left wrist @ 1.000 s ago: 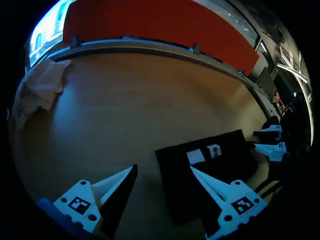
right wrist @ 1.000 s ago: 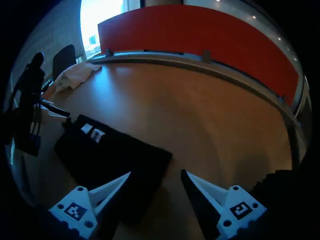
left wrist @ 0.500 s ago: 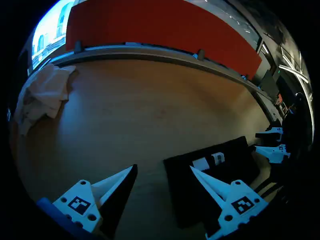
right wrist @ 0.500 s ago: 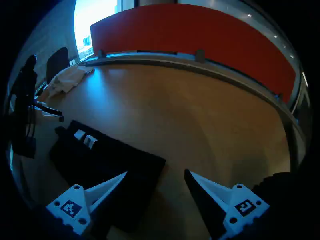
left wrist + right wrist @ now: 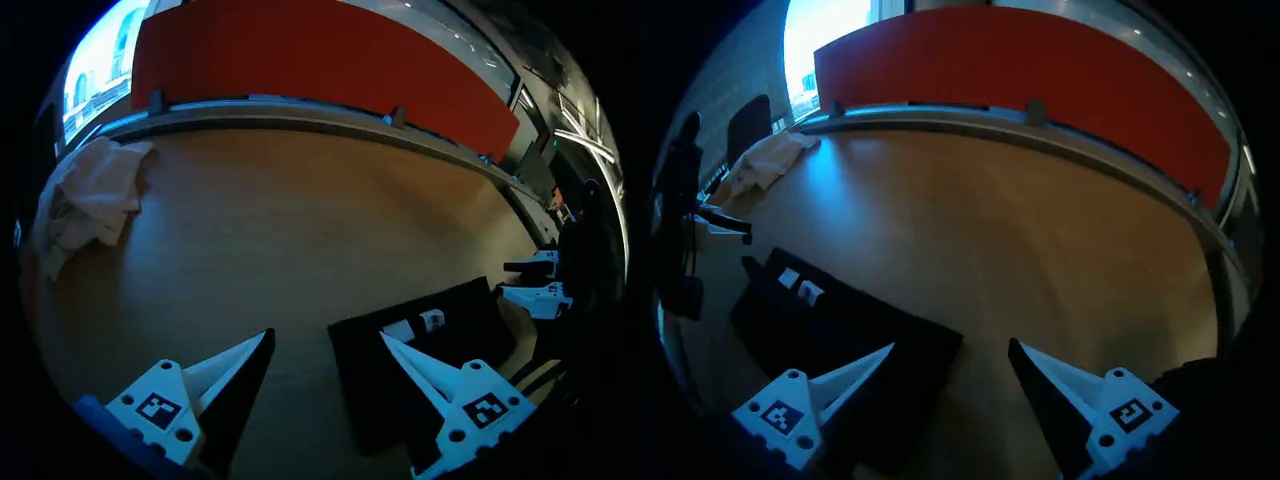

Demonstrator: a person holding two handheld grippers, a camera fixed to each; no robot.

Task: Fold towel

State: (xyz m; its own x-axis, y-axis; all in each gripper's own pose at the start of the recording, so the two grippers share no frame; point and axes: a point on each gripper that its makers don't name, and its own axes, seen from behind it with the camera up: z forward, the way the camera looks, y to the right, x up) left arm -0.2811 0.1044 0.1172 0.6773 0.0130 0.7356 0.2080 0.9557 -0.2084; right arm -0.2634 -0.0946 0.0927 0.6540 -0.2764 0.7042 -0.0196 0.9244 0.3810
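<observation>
1. Left gripper [image 5: 326,336]: the jaws stand wide apart and hold nothing. In the left gripper view one finger hangs over the towel [image 5: 464,320] and the other over the bare table [image 5: 280,224].
2. Right gripper [image 5: 952,346]: the jaws are also spread and empty. In the right gripper view a corner of the towel [image 5: 840,328] lies just ahead of the gap between the fingertips.
3. Task object: the dark towel lies flat on the table between the two grippers. Two small white tags [image 5: 416,324] show on its top face.
4. Step in hand, as we judge it: approach. Neither gripper has taken hold of the cloth yet.
5. Next move, as we judge it: we lower each gripper to the towel corner nearest it, slide one finger under the edge and close on the cloth. Both grips must be secure before we lift, or the fold will skew.
6. Farther off: a crumpled pale cloth [image 5: 88,192] lies at the far left of the table, well apart from the towel. A red partition [image 5: 320,64] stands along the far edge.
7. Change over the last second:
   - The jaws of both grippers are as wide as before.
   - In the right gripper view the towel has drifted down and to the left.
   - In the left gripper view the towel's near corner sits slightly lower.
   - The towel's shape is unchanged, so we take it that the grippers moved and not the towel.
</observation>
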